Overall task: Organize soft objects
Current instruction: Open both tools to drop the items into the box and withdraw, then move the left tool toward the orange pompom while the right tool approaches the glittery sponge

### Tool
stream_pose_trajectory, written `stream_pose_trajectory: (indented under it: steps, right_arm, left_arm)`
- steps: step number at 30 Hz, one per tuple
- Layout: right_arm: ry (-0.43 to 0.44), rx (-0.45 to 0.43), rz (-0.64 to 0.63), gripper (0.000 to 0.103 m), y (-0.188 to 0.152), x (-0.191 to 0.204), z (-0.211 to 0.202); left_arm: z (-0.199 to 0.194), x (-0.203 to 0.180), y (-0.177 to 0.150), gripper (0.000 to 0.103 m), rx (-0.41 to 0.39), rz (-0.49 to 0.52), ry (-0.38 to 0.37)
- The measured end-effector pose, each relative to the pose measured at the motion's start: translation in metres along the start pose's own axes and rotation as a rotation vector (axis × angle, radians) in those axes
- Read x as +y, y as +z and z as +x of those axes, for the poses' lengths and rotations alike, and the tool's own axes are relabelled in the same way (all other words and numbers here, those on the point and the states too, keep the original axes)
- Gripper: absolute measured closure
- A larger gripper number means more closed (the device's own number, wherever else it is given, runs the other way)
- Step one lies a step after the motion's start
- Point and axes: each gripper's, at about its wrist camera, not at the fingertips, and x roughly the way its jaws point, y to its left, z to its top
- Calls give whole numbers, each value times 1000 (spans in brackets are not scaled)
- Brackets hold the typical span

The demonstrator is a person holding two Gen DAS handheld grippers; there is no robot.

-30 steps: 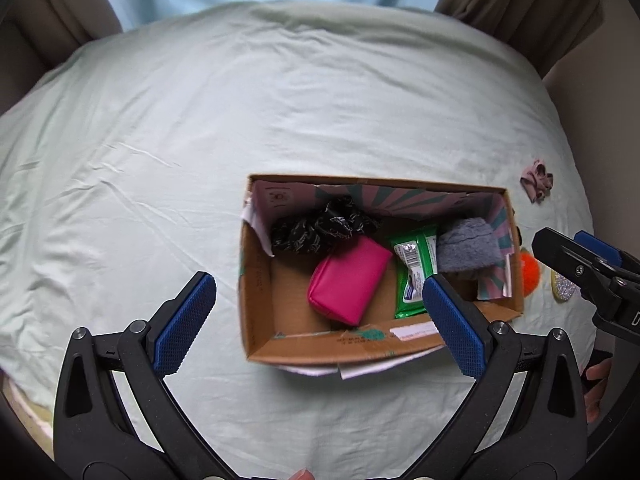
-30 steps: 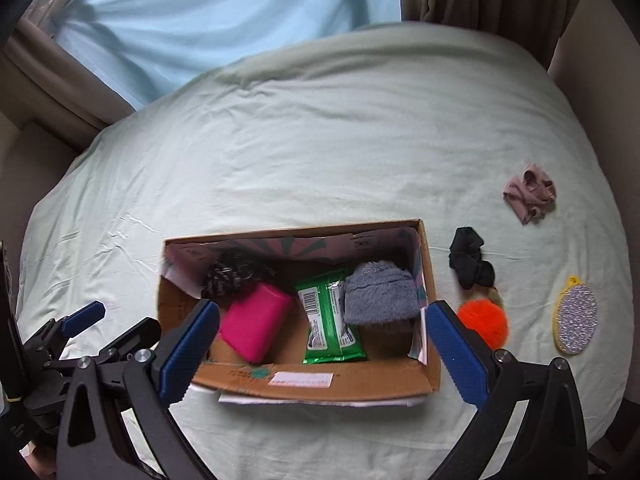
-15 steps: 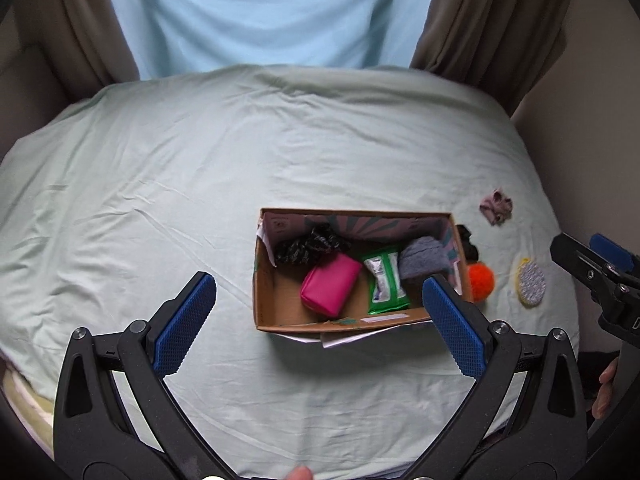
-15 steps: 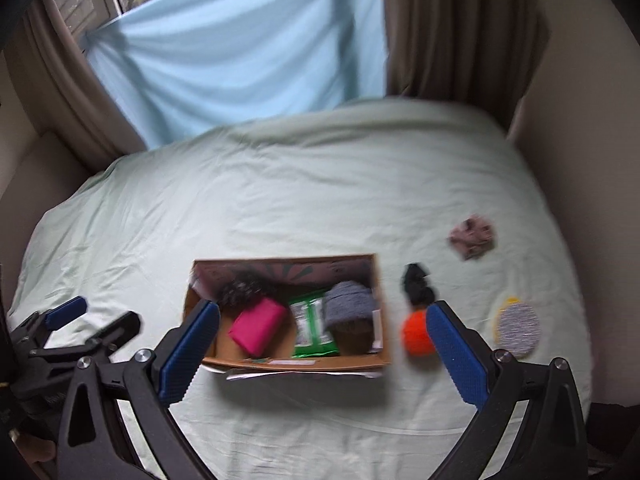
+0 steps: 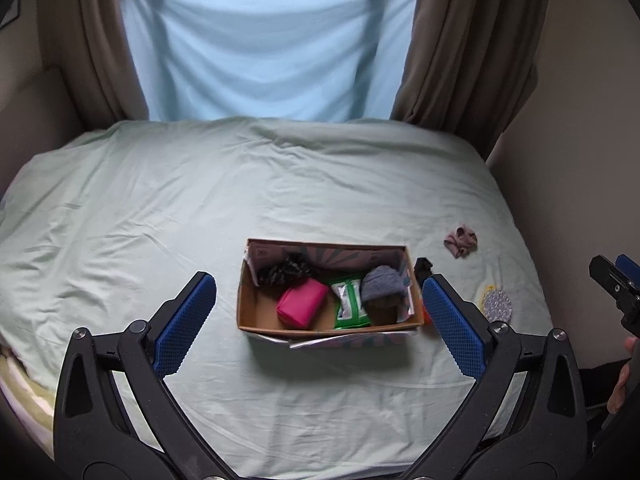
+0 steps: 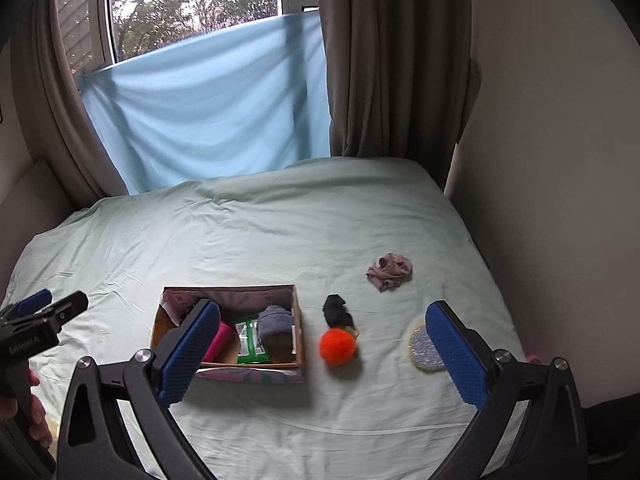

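Change: both grippers have pulled back and up from the cardboard box — a second ago it filled the view, now the whole bed and the window drape show.
Meaning: looks like a pause between items, not an end — four soft things are not yet boxed.
In the box: pink pouch, green wipes pack, grey knit, dark scrunchie.
Loose on the sheet: orange pompom and black cloth just beside the box, mauve scrunchie farther off, glittery pad near the right edge.
Left gripper: spread wide, empty, held high, facing the box.
Right gripper: also wide and empty, framing the pompom.
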Motion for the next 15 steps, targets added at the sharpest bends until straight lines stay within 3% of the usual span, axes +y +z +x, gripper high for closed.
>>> stream_pose_trajectory:
  steps: [8,15]
  right_arm:
    - [58,-35,-63,0,-7,-69,-13]
    - [89,-1,-82,0,-16,-134,13]
  left_arm:
    - [-11,-70,-13,0,-49,-26,79]
    - [19,-134,-33,0,1,-56,97]
